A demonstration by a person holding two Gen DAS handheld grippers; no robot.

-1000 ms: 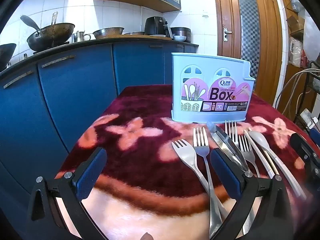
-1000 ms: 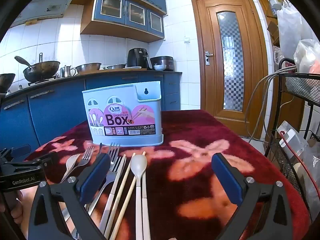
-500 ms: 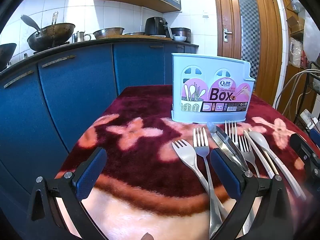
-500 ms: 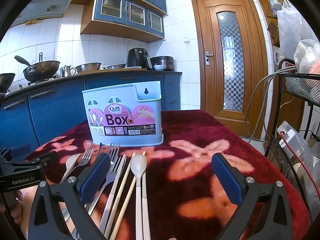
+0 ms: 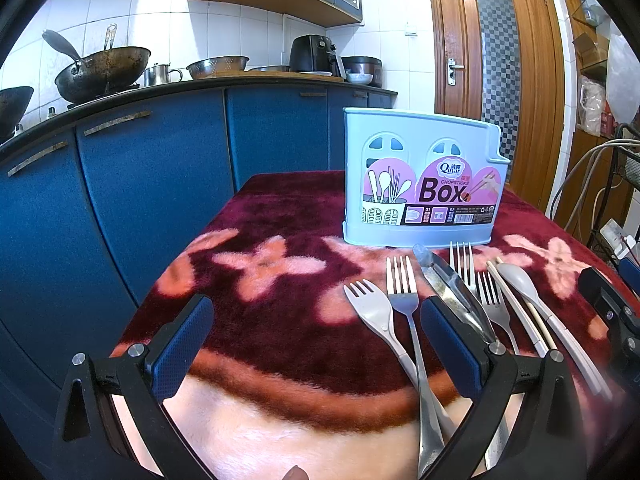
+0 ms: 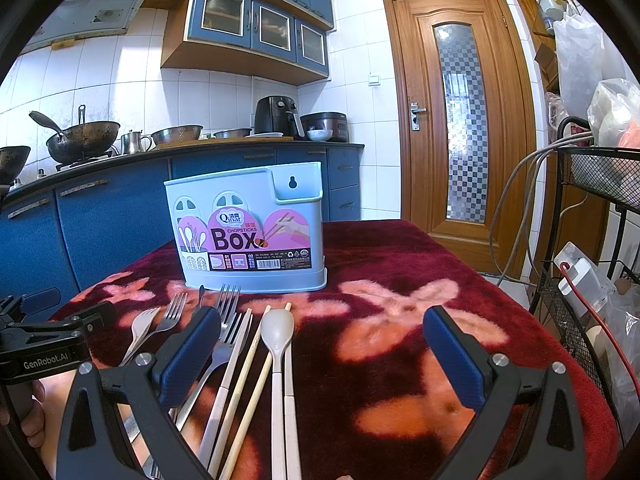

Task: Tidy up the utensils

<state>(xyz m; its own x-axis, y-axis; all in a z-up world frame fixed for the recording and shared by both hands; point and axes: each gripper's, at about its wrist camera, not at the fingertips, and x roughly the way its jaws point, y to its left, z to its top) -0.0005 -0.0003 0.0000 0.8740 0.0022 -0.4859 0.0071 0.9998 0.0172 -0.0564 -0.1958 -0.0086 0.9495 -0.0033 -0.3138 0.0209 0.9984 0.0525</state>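
A pale blue utensil box [image 5: 424, 178] [image 6: 248, 232] stands upright on the dark red flowered cloth [image 5: 288, 288]. In front of it lie several forks [image 5: 400, 284] [image 6: 228, 312], a knife [image 5: 448, 288], a cream spoon [image 5: 520, 280] [image 6: 278, 330] and wooden chopsticks [image 6: 250, 356], side by side. My left gripper [image 5: 316, 344] hovers open low over the cloth, left of the row, its right finger over the knife. My right gripper [image 6: 320, 352] is open too, its left finger above the forks, nothing between its fingers.
Blue kitchen cabinets [image 5: 160, 184] with a wok [image 5: 100, 72] and pots run along the left. A wooden door [image 6: 456, 120] stands behind. A wire rack [image 6: 592, 240] with cables sits right of the table. A hand [image 6: 32, 412] holds the left gripper.
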